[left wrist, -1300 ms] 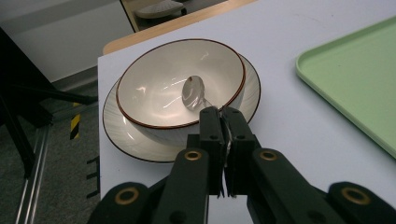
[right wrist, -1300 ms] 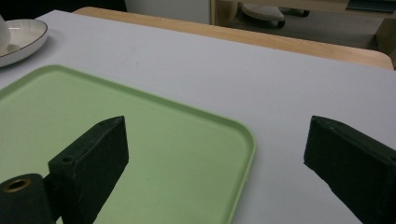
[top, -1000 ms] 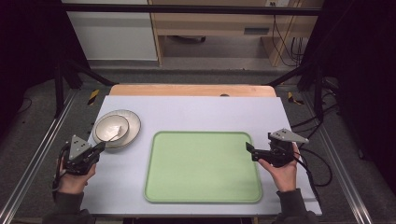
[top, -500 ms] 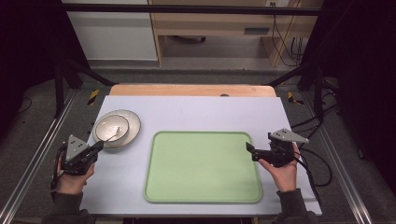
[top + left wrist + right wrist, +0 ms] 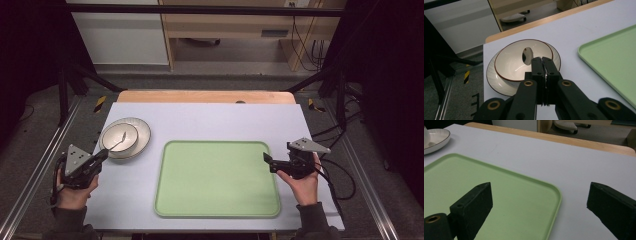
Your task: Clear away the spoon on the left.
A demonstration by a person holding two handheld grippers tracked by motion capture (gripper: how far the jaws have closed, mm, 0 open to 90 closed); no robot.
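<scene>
Metal spoon, gripped by its handle in the left gripper's closed jaws, sits centre-frame over a cream brown-rimmed bowl on a white ribbed plate; the right gripper gapes wide, lower frame, above the pale green plastic tray's corner.

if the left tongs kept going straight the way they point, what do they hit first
Probably the white brown-rimmed bowl on the white ribbed plate: the left tongs, jaws shut on a metal spoon, aim straight at it, though depth is unclear.
</scene>
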